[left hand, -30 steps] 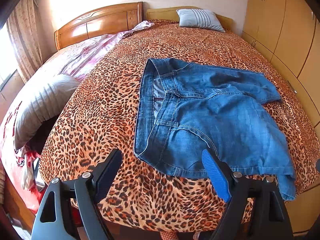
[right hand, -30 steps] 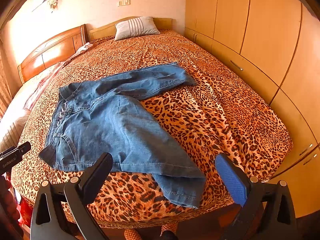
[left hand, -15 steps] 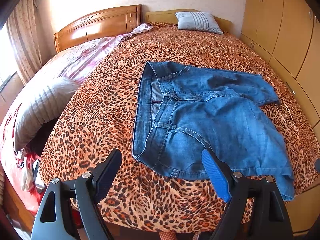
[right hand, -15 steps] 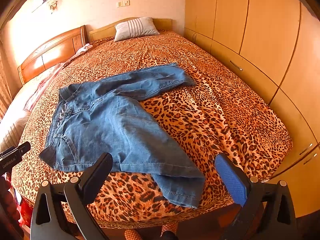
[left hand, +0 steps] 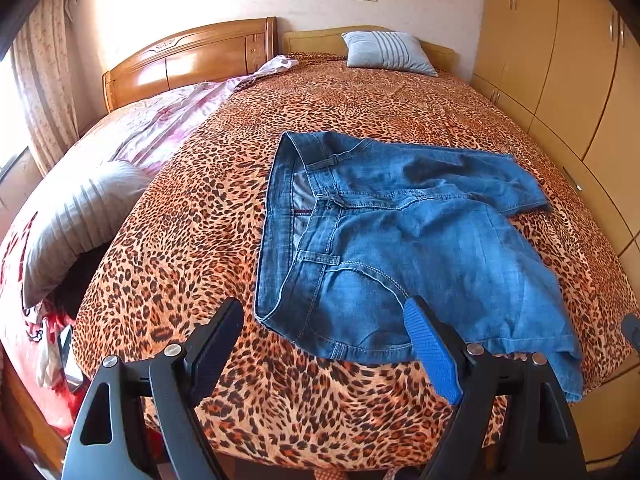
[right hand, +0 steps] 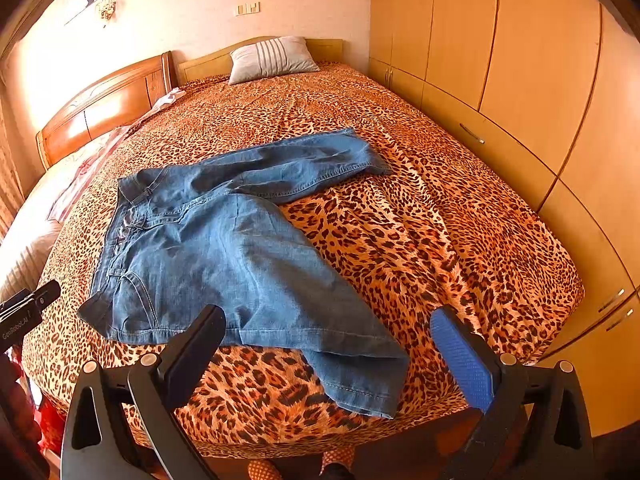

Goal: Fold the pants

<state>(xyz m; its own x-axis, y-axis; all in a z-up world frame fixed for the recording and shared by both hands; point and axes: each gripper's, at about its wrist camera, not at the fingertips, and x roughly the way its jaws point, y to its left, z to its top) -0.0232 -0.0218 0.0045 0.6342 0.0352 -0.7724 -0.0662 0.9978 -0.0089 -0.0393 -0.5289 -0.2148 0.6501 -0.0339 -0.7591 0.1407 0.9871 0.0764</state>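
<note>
jeans (left hand: 400, 240) unfolded on bed (left hand: 200, 220) | soft, floppy denim, moderately heavy | grab waistband corner + hem | left gripper (left hand: 324, 344), right gripper (right hand: 328, 344) both agape, empty

Blue denim pants (left hand: 404, 240) (right hand: 224, 256) lie unfolded and face up on the bed cover. The waistband faces left, open, showing the pale inner lining. The two legs spread apart toward the right; the nearer leg's hem droops over the bed edge.

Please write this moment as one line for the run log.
phase: before grasp | jeans: spread on leopard bedspread, unfolded | left gripper: open, empty | right gripper: open, empty
</note>
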